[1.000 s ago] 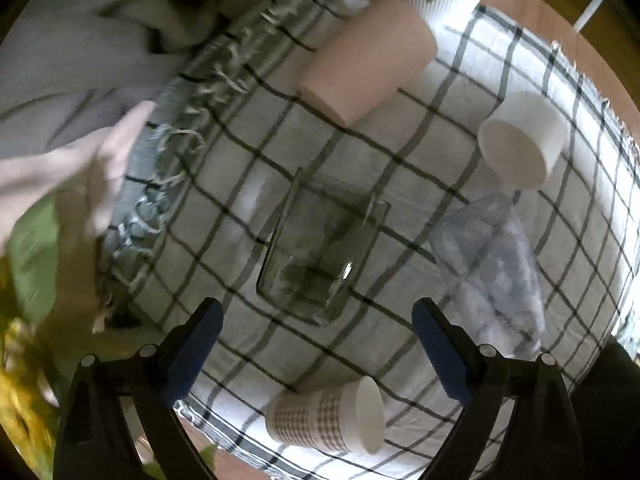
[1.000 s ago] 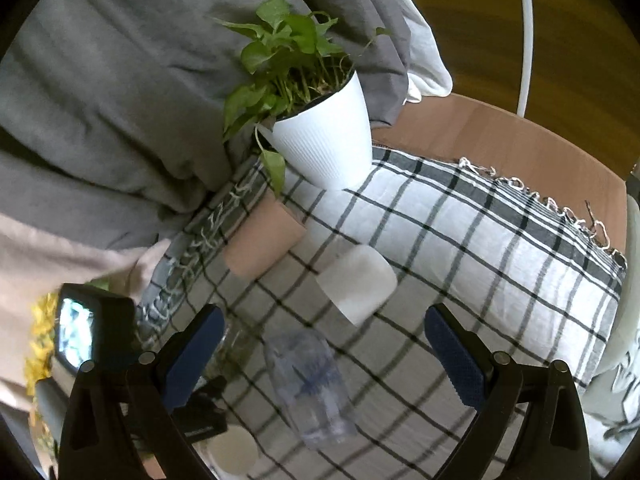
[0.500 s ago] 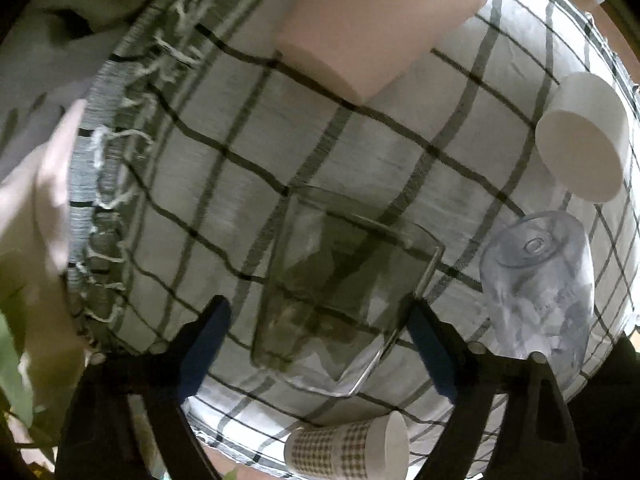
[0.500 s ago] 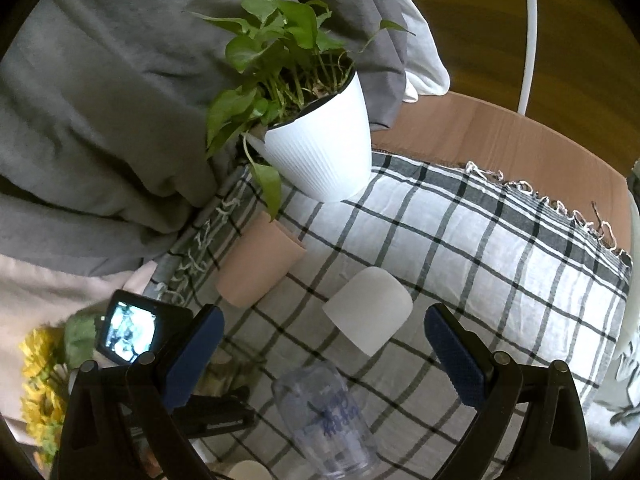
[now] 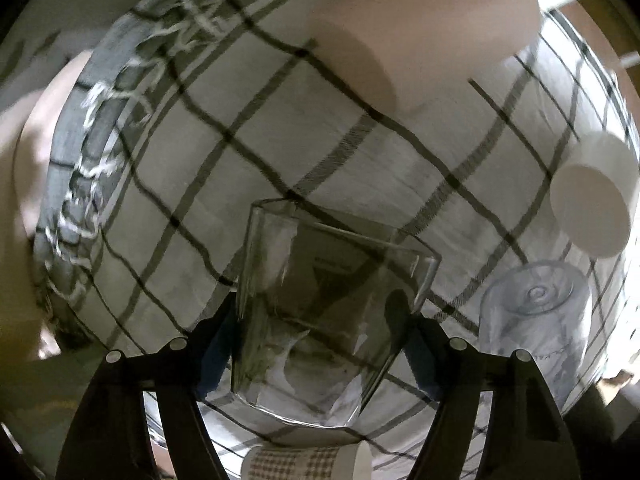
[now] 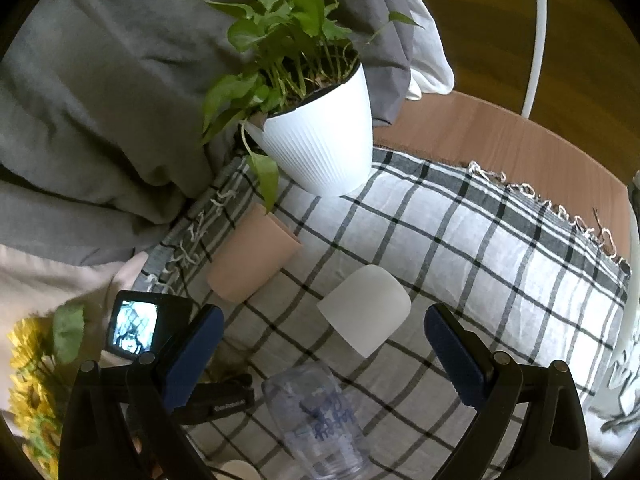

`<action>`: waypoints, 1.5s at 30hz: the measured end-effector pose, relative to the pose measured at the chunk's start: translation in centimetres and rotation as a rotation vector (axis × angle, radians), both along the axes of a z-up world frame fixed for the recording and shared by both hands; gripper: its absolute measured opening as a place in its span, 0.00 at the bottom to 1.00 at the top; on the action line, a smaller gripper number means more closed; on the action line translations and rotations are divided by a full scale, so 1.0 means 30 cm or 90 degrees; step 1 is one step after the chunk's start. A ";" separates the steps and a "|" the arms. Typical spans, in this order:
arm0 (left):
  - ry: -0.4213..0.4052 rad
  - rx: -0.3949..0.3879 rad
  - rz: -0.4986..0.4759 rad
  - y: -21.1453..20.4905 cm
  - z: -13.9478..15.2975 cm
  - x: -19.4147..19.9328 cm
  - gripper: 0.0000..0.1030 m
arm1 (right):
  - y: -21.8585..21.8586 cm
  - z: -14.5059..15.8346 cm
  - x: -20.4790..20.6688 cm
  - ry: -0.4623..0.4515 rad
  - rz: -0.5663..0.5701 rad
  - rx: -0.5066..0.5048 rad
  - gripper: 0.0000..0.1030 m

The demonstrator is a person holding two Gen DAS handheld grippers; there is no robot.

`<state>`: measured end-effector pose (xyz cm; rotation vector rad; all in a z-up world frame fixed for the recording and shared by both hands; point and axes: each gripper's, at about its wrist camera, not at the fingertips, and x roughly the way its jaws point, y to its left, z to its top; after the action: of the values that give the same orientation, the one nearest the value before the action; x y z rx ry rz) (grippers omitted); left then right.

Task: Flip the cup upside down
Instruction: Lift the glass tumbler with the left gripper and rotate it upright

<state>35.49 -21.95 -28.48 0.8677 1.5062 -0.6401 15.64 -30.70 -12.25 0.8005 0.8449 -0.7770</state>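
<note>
A clear square glass cup [image 5: 324, 320] stands on the checked cloth [image 5: 280, 152], mouth up. My left gripper [image 5: 320, 344] is around it, with a blue pad close on each side; touch cannot be told. My right gripper [image 6: 320, 344] is open and empty above the cloth, over a white cup [image 6: 366, 314] and a clear printed cup [image 6: 320, 420], both upside down. The left gripper's body with its small screen [image 6: 134, 328] shows at the lower left of the right wrist view.
An upside-down pink cup [image 5: 424, 36] [image 6: 252, 260], the white cup [image 5: 588, 208], the clear printed cup [image 5: 536, 328] and a checked paper cup lying down [image 5: 308, 462] surround the glass. A white plant pot [image 6: 320, 148] stands at the back. Grey bedding [image 6: 100, 100] lies left.
My left gripper has come down and forward over the glass cup, and its fingers have narrowed around it. My right gripper drifted slightly and stays open.
</note>
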 end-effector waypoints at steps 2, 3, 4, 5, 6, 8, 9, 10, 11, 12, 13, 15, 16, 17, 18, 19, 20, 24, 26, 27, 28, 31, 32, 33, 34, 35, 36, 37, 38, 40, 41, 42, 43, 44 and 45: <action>-0.001 -0.016 0.018 0.021 0.011 0.016 0.72 | 0.002 0.005 -0.001 -0.002 0.002 -0.006 0.98; -0.006 -0.023 0.022 0.029 0.018 0.018 0.71 | 0.002 0.009 -0.002 -0.003 0.004 -0.010 0.98; -0.014 -0.028 0.025 0.039 0.031 0.019 0.71 | 0.004 0.011 -0.005 -0.003 0.004 -0.013 0.98; -0.019 -0.034 0.029 0.045 0.042 0.021 0.70 | 0.004 0.013 -0.006 -0.004 0.005 -0.015 0.98; -0.024 -0.047 0.035 0.054 0.060 0.024 0.70 | 0.003 0.016 -0.007 -0.004 0.009 -0.017 0.98; -0.029 -0.067 0.046 0.072 0.104 0.018 0.68 | 0.004 0.021 -0.008 -0.009 0.014 -0.018 0.98; -0.032 -0.074 0.053 0.078 0.120 0.024 0.67 | 0.004 0.025 -0.010 -0.010 0.014 -0.019 0.98; -0.038 -0.081 0.061 0.085 0.137 0.030 0.67 | 0.005 0.030 -0.012 -0.014 0.014 -0.019 0.98; -0.045 -0.087 0.066 0.078 0.157 0.027 0.66 | 0.007 0.032 -0.014 -0.017 0.014 -0.019 0.98; -0.053 -0.095 0.070 0.085 0.181 0.025 0.66 | 0.008 0.039 -0.018 -0.023 0.015 -0.017 0.98; -0.062 -0.105 0.075 0.090 0.215 0.019 0.66 | 0.011 0.044 -0.023 -0.028 0.017 -0.018 0.98; -0.073 -0.125 0.080 0.112 0.266 0.012 0.65 | 0.015 0.060 -0.034 -0.038 0.018 -0.021 0.98; -0.077 -0.137 0.084 0.146 0.317 0.018 0.65 | 0.017 0.067 -0.038 -0.042 0.018 -0.022 0.98; -0.081 -0.146 0.089 0.156 0.343 0.014 0.65 | 0.017 0.079 -0.047 -0.050 0.018 -0.022 0.98; -0.084 -0.154 0.092 0.148 0.373 0.008 0.65 | 0.017 0.090 -0.054 -0.057 0.018 -0.021 0.98; -0.088 -0.161 0.097 0.138 0.414 -0.009 0.65 | 0.018 0.101 -0.061 -0.063 0.020 -0.021 0.98; -0.093 -0.167 0.102 0.129 0.450 -0.045 0.65 | 0.019 0.110 -0.068 -0.069 0.022 -0.022 0.98; -0.125 -0.193 0.125 0.160 0.567 -0.187 0.65 | 0.032 0.179 -0.116 -0.101 0.044 -0.034 0.98; -0.139 -0.201 0.142 0.181 0.616 -0.246 0.65 | 0.039 0.208 -0.141 -0.112 0.058 -0.044 0.98; -0.146 -0.207 0.151 0.196 0.635 -0.271 0.65 | 0.042 0.225 -0.157 -0.119 0.070 -0.047 0.98; -0.153 -0.210 0.159 0.208 0.651 -0.307 0.65 | 0.044 0.236 -0.172 -0.125 0.082 -0.046 0.98; -0.168 -0.220 0.184 0.246 0.688 -0.410 0.65 | 0.047 0.262 -0.220 -0.129 0.112 -0.051 0.98; -0.169 -0.224 0.194 0.259 0.695 -0.440 0.65 | 0.048 0.264 -0.231 -0.129 0.129 -0.050 0.98; -0.170 -0.229 0.206 0.276 0.703 -0.472 0.65 | 0.051 0.266 -0.246 -0.124 0.150 -0.047 0.98; -0.173 -0.232 0.217 0.289 0.708 -0.514 0.65 | 0.055 0.267 -0.258 -0.122 0.162 -0.046 0.98; -0.175 -0.232 0.223 0.299 0.711 -0.548 0.65 | 0.061 0.266 -0.271 -0.122 0.179 -0.044 0.98; -0.178 -0.231 0.230 0.308 0.709 -0.583 0.65 | 0.064 0.265 -0.290 -0.117 0.197 -0.044 0.98; -0.182 -0.231 0.244 0.320 0.705 -0.625 0.65 | 0.072 0.266 -0.306 -0.117 0.205 -0.047 0.98; -0.184 -0.232 0.255 0.329 0.700 -0.658 0.65 | 0.073 0.264 -0.326 -0.115 0.220 -0.048 0.98; -0.180 -0.229 0.276 0.341 0.678 -0.725 0.65 | 0.067 0.256 -0.357 -0.106 0.245 -0.050 0.98; -0.173 -0.231 0.288 0.345 0.666 -0.757 0.65 | 0.062 0.248 -0.370 -0.101 0.256 -0.048 0.98; -0.163 -0.235 0.302 0.350 0.651 -0.786 0.65 | 0.055 0.238 -0.384 -0.092 0.267 -0.043 0.98; -0.150 -0.238 0.322 0.357 0.631 -0.819 0.65 | 0.050 0.225 -0.399 -0.083 0.280 -0.038 0.98; -0.139 -0.237 0.336 0.359 0.615 -0.847 0.65 | 0.044 0.215 -0.409 -0.078 0.291 -0.032 0.98; -0.126 -0.234 0.348 0.356 0.590 -0.881 0.65 | 0.039 0.203 -0.422 -0.070 0.304 -0.028 0.98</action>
<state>9.07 -11.28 -10.77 0.2106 1.3101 -0.3900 2.99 -29.53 -6.16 0.5633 0.8715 -0.3250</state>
